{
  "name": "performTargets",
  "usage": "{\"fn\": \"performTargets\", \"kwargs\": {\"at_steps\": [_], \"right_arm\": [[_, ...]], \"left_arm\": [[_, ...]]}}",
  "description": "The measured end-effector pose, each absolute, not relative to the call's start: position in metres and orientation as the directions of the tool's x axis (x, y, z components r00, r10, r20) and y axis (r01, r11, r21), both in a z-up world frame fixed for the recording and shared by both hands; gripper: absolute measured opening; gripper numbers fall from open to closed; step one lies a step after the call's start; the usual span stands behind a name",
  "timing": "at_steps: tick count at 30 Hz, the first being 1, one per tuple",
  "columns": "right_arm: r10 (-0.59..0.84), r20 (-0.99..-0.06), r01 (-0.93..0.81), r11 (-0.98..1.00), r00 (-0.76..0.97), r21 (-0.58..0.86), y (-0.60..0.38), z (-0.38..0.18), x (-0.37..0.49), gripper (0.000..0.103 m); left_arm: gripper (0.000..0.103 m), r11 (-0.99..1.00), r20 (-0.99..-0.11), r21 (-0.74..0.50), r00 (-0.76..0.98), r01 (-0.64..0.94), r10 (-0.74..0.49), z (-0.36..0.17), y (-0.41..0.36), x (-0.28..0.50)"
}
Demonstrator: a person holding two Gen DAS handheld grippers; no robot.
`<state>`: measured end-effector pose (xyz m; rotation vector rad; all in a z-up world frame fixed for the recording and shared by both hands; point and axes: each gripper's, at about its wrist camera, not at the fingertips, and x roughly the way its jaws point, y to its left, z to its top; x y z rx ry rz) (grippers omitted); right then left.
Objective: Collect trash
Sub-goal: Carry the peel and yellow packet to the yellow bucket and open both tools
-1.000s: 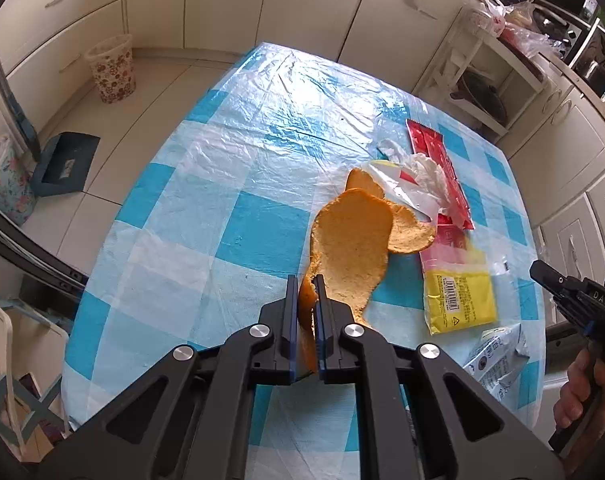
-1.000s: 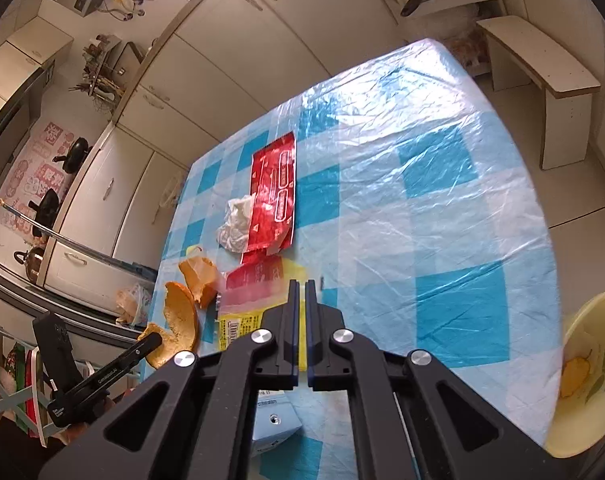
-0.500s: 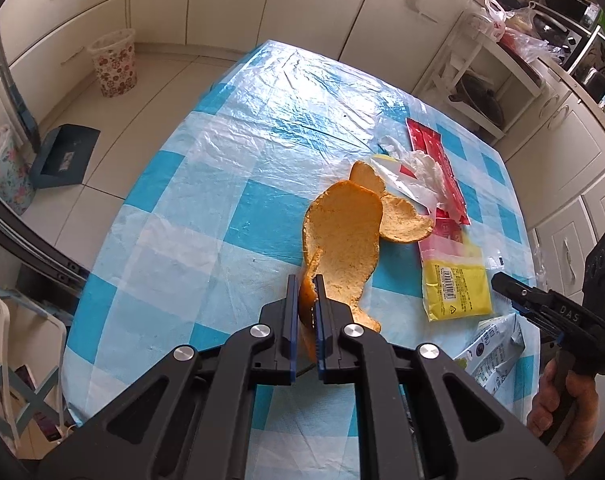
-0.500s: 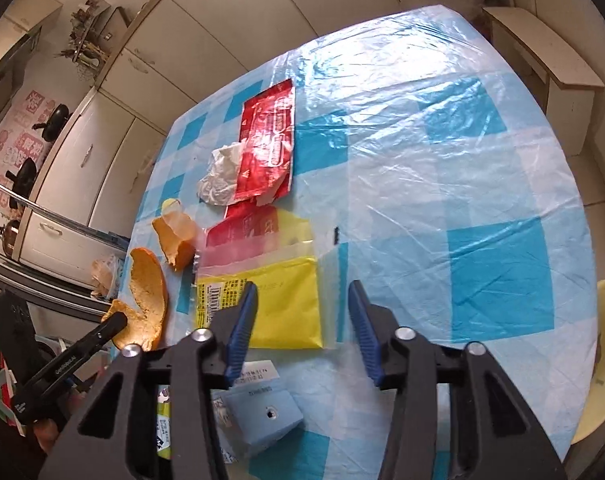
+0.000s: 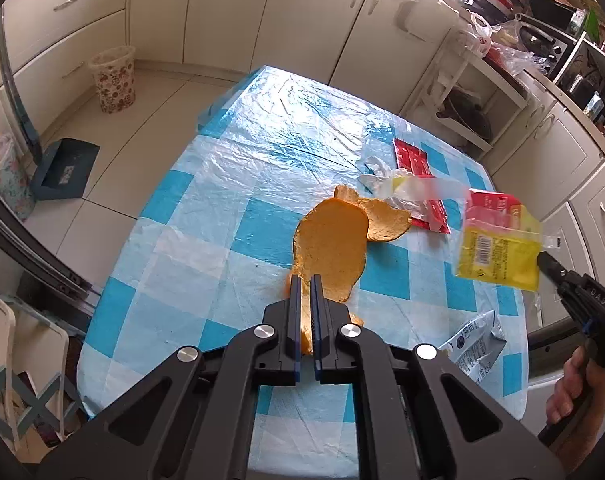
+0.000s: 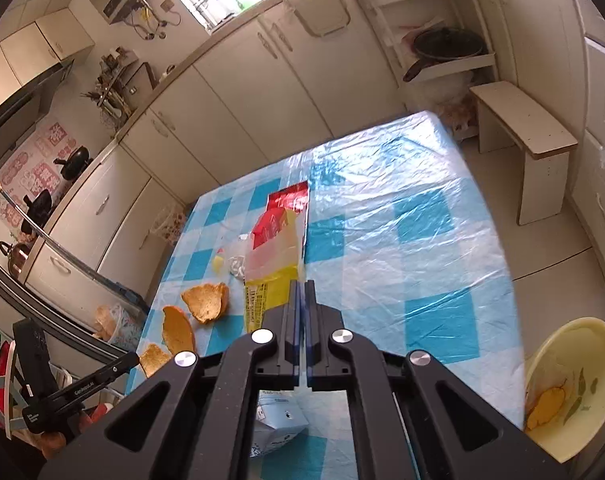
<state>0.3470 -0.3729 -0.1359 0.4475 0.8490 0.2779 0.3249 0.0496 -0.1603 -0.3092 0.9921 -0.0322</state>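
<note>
Peel (image 5: 330, 252), stiff but brittle, sits pinched by its edge in the closed left claw (image 5: 305, 304). Right claw (image 6: 302, 312), having just closed, grips the light, floppy yellow packet (image 6: 268, 292) at its corner, lifted off the desk (image 6: 422, 240).

Far half of checked table (image 6: 422, 208) bare and passable, peels (image 5: 384, 222), red wrapper (image 5: 416, 160), crumpled carton (image 5: 476, 344) crowding near side
</note>
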Motion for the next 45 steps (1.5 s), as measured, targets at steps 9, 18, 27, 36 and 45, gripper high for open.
{"fn": "performTargets", "kwargs": {"at_steps": [9,18,27,36,45], "right_arm": [[0.341,-0.637,0.025,0.87,0.691,0.492,-0.42,-0.124,0.329,0.002],[0.341,-0.635,0.059,0.851,0.693,0.522,-0.451,-0.126,0.321,0.003],[0.294,-0.609,0.092,0.848,0.737,0.521,-0.485,-0.115,0.303,0.003],[0.191,-0.629,0.197,0.847,0.753,0.494,-0.53,-0.116,0.277,0.003],[0.046,-0.736,0.337,0.869,0.675,0.363,-0.567,-0.137,0.258,0.002]], "left_arm": [[0.048,0.923,-0.851,-0.297,0.506,-0.245,-0.139,-0.184,0.07,0.327],[0.066,0.898,-0.858,-0.337,0.484,-0.281,-0.17,-0.201,0.077,0.335],[0.007,0.938,-0.858,-0.282,0.49,-0.199,-0.154,-0.196,0.047,0.341],[0.006,0.884,-0.762,-0.447,0.576,-0.136,-0.296,-0.165,0.048,0.328],[0.006,0.855,-0.653,-0.516,0.622,0.054,-0.433,-0.111,-0.003,0.31]]}}
